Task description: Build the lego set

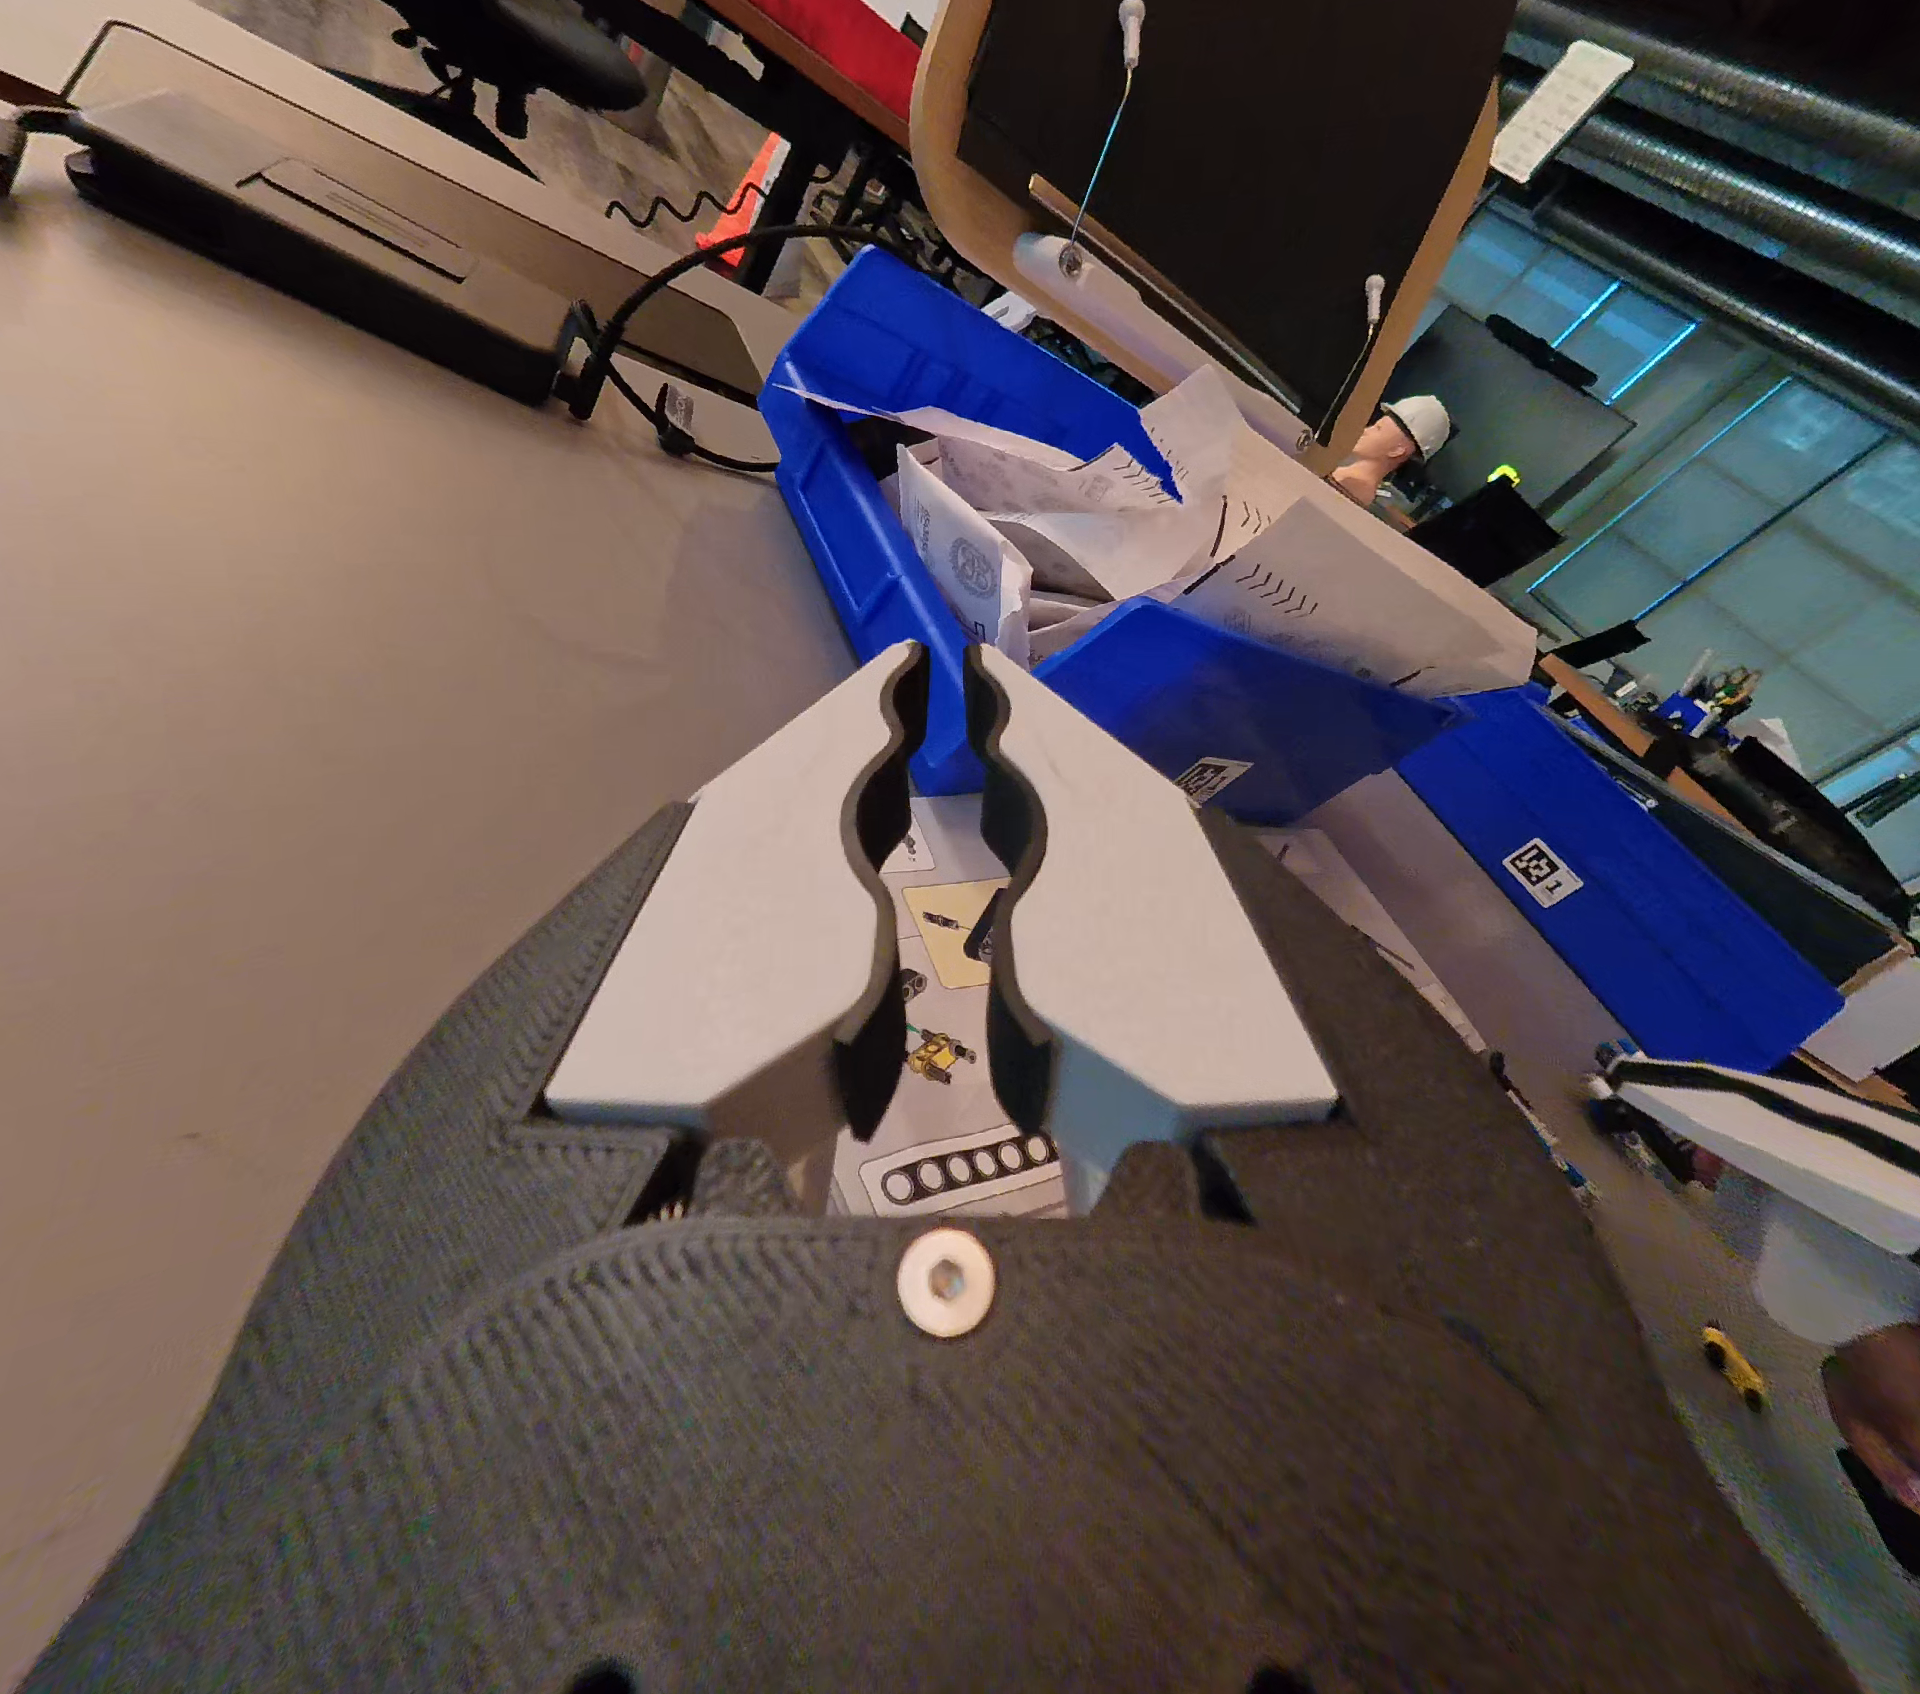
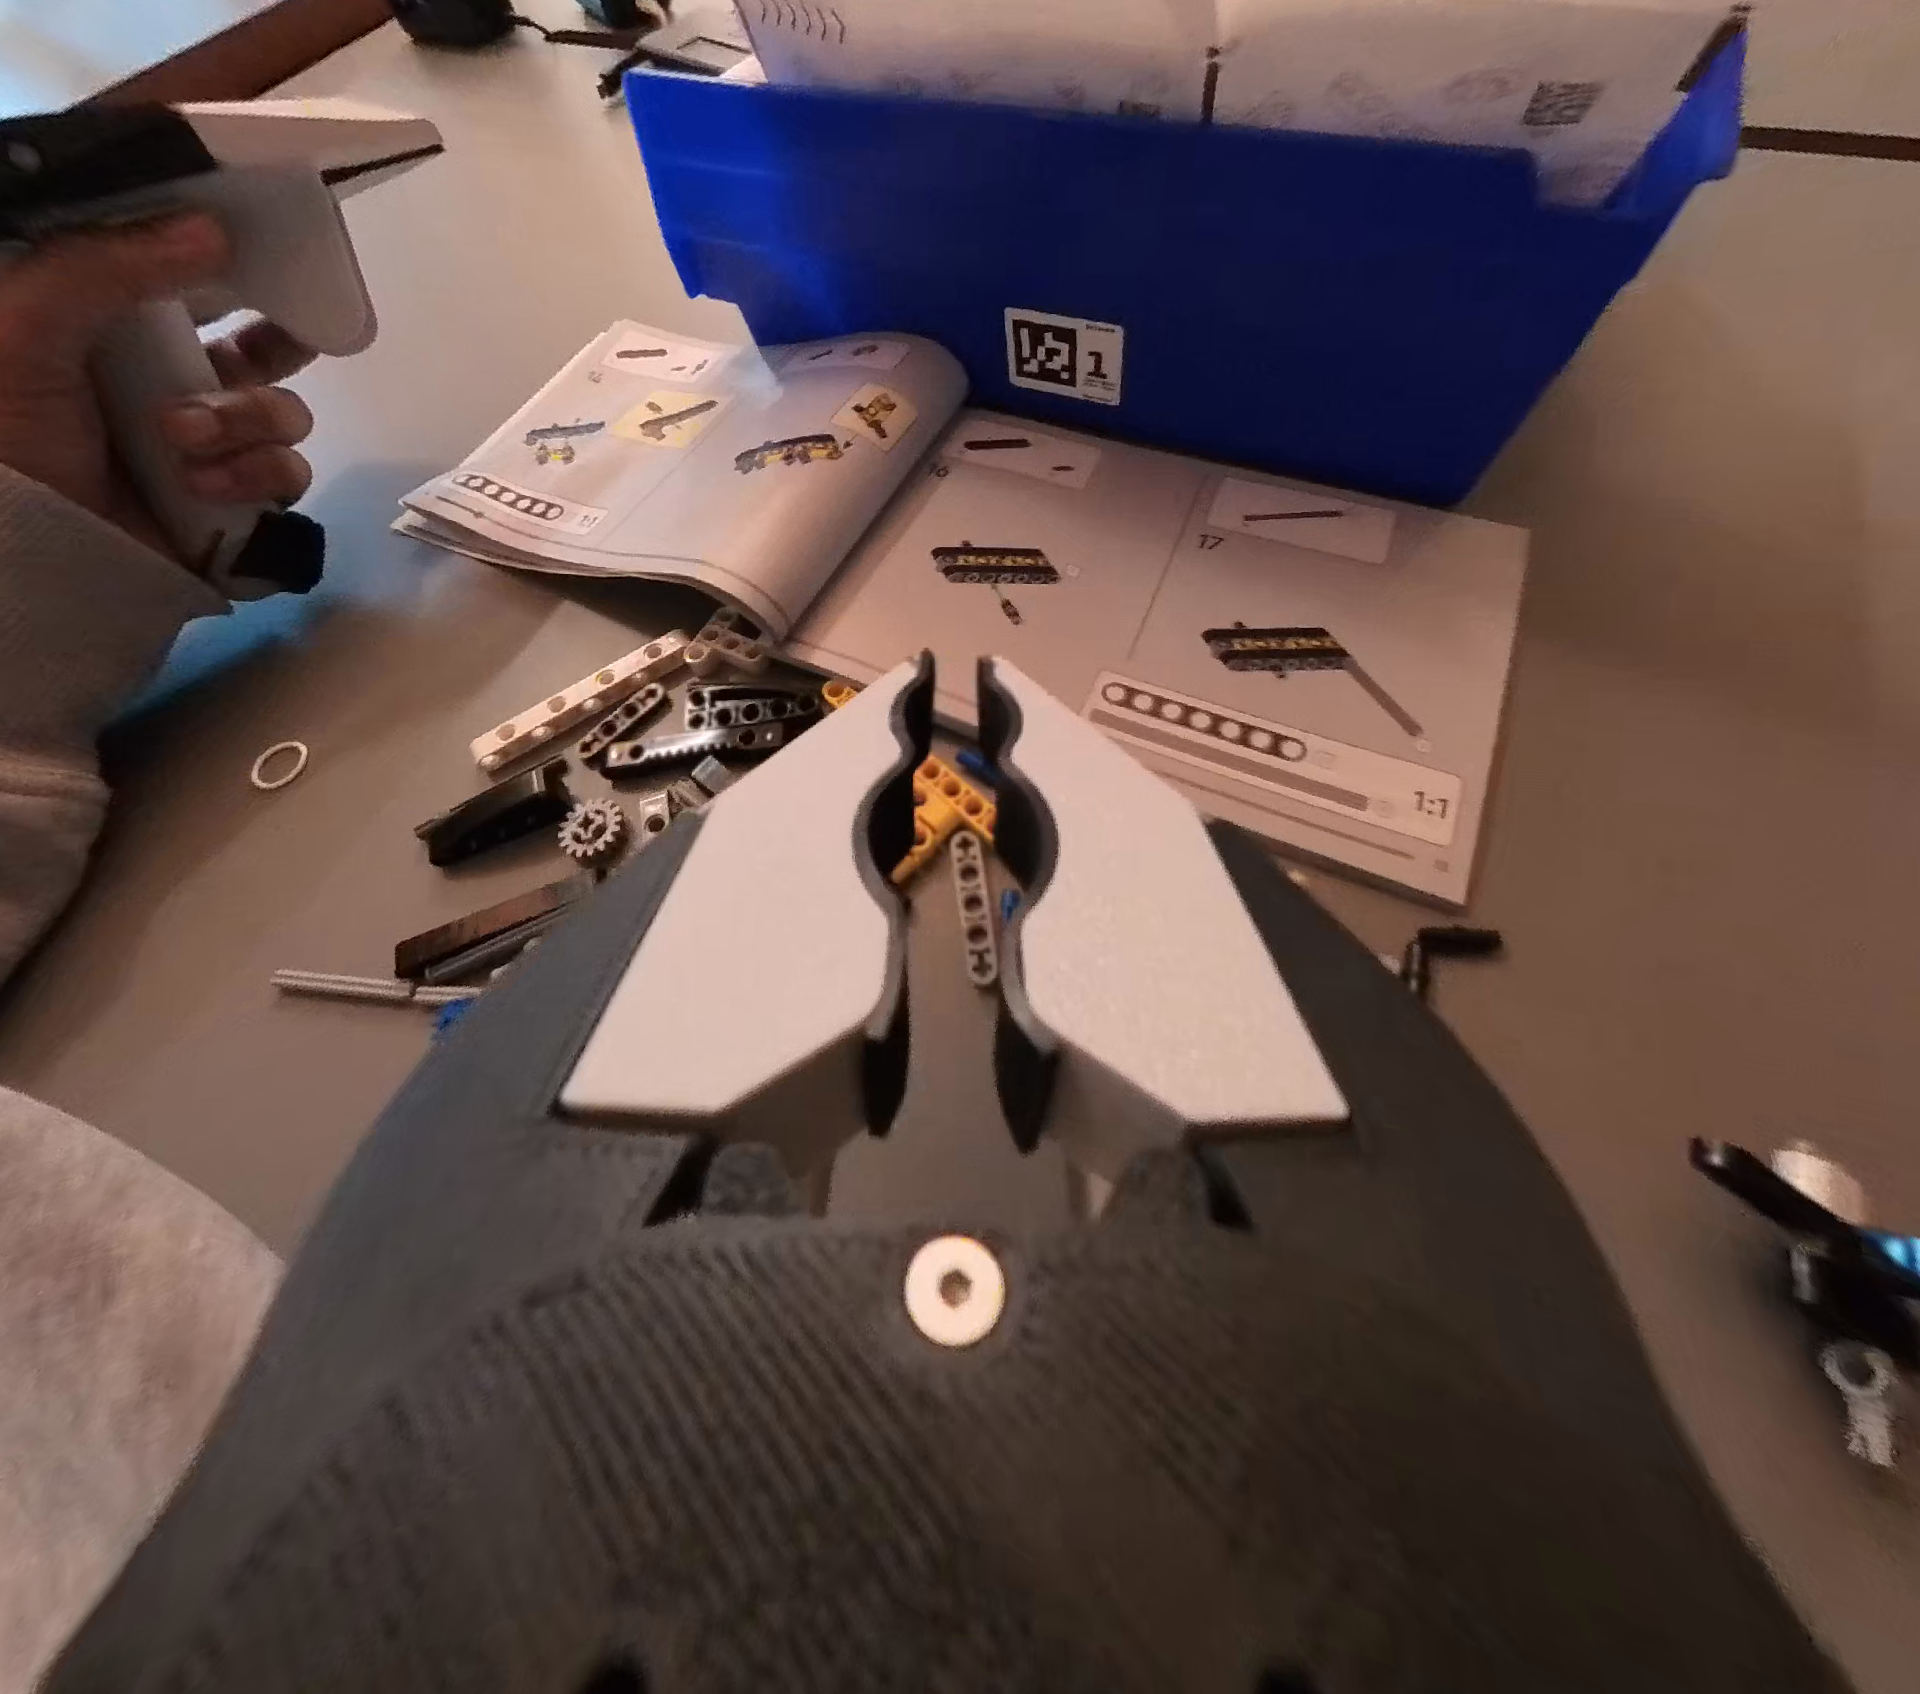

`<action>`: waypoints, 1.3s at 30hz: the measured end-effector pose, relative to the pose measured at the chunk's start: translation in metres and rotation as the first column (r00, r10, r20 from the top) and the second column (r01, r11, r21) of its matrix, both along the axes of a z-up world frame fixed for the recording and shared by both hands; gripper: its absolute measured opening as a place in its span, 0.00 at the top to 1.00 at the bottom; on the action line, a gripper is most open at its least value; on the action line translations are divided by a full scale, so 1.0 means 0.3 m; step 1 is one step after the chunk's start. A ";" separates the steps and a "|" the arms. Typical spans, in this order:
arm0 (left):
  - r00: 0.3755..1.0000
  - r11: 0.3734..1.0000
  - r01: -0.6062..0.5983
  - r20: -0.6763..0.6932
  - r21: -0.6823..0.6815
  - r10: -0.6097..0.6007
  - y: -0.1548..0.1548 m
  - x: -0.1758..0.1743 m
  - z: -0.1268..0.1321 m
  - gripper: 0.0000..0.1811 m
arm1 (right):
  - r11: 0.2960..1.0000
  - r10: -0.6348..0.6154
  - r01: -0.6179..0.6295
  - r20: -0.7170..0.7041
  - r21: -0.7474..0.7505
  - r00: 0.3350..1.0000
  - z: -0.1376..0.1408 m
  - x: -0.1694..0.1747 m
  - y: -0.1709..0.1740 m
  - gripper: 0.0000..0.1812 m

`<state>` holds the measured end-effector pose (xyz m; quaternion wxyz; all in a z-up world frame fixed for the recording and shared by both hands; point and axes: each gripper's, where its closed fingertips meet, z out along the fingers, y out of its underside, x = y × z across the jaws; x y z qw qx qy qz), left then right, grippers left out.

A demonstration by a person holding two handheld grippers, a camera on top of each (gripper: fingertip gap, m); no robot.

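Observation:
Loose Lego Technic pieces lie on the grey table in front of an open instruction booklet. My right gripper hovers just above the pile with its jaws nearly together and nothing between them. A yellow piece and a grey beam show on the table below the gap. My left gripper is also shut and empty, tilted over the booklet's left page. It shows held in a hand at the left of the right wrist view.
A blue bin stuffed with paper bags stands behind the booklet, with more blue bins beside it. A black flat device with a cable lies far left. A rubber band and black parts lie near the pile. My right fingertips sit around 25 centimeters from my left ones. The right tips stand about 7 centimeters off the yellow piece.

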<state>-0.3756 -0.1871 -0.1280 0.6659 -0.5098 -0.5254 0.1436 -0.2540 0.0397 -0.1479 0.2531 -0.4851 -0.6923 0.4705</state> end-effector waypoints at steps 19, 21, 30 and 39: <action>0.999 0.999 0.005 0.039 -0.053 -0.003 0.006 -0.001 -0.036 1.00 | 0.977 0.212 -0.213 0.198 -0.015 0.957 -0.138 0.216 -0.095 0.90; 1.000 0.999 0.005 0.029 -0.051 -0.004 0.008 0.001 -0.029 1.00 | 0.975 0.220 -0.224 0.196 0.000 0.956 -0.144 0.209 -0.101 0.89; 1.000 0.999 -0.002 0.030 -0.045 0.003 0.005 -0.003 -0.034 1.00 | 0.974 0.217 -0.224 0.184 0.022 0.959 -0.147 0.178 -0.101 0.89; 0.999 0.999 -0.005 0.034 -0.044 0.006 0.008 -0.005 -0.037 1.00 | 0.967 0.249 -0.255 0.160 0.020 0.955 -0.138 0.158 -0.140 0.89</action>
